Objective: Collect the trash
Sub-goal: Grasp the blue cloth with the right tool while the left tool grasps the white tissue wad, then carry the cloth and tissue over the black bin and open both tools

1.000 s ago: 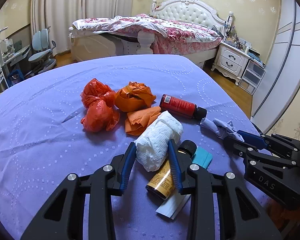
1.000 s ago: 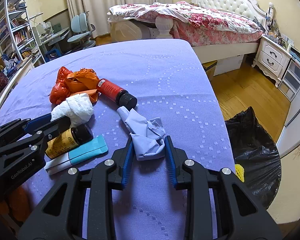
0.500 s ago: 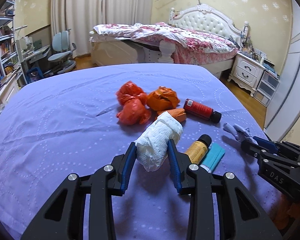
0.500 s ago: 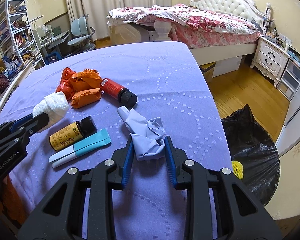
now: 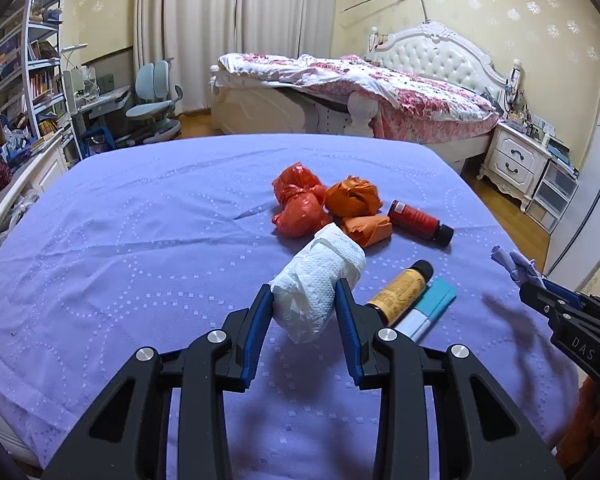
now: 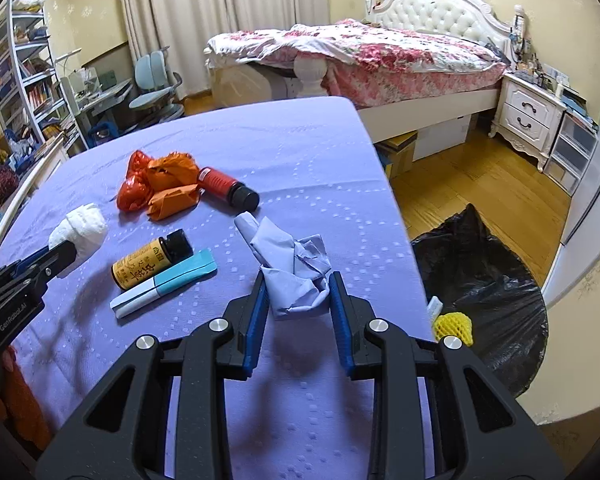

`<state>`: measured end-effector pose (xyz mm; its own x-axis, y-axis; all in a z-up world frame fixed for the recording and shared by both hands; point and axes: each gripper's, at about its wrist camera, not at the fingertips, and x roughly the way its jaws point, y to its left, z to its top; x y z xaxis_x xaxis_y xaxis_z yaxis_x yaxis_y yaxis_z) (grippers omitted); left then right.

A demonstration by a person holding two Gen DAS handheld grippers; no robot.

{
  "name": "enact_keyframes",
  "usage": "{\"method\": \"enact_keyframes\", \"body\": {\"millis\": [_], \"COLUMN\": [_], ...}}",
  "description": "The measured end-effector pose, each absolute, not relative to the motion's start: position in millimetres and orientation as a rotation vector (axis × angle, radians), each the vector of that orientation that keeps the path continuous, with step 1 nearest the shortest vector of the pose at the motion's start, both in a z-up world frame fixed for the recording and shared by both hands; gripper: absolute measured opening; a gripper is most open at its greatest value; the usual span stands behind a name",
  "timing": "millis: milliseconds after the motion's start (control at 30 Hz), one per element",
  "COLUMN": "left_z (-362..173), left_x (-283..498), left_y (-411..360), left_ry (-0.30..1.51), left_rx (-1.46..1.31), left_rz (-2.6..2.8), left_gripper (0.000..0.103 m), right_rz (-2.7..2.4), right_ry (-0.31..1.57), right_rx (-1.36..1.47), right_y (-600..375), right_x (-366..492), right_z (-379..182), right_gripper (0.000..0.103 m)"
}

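Filling left tongs (image 5: 303, 300): white wad (image 5: 318, 280), seemingly lifted.

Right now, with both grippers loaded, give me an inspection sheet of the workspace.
Surface: purple bedspread, wrinkled.
Job's things: white tissue wad and blue paper wad both held; black trash bag open on the floor, with a yellow foam net inside.
Clutter: red plastic bag, orange wrappers, red bottle, yellow bottle, teal tube lying on the bedspread.
Grippers: left gripper shut on tissue; right gripper shut on paper.
Cables: nothing seen.
Surroundings: bed, nightstand, chair, bookshelf.
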<state>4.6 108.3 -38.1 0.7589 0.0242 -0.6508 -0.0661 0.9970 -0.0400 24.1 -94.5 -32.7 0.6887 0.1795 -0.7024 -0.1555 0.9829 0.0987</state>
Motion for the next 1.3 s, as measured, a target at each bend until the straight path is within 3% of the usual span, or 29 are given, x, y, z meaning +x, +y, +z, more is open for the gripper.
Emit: {"method": "enact_keyframes", "body": {"millis": [467,900,1300], "left_z": [-11,-33,-57], "left_x": [7,44,63], "left_y": [32,-71,-119], "left_ry": [0.621,0.689,0.746], "left_rx": [-0.025,0.044,0.119], "left_rz": [-0.132,-0.322,-0.372], "left_gripper": [0.035,0.035,0.036], "right_rz": [-0.012,-0.142,-0.173], "right_ry": [0.711,0.736,0.762], "right_rx": [0.075,0.136,0.173], "right_y": [-172,-236,-262], "right_x": [5,8,18], "right_z": [-23,-45,-60], "right_gripper": [0.029,0.029,0.03]}}
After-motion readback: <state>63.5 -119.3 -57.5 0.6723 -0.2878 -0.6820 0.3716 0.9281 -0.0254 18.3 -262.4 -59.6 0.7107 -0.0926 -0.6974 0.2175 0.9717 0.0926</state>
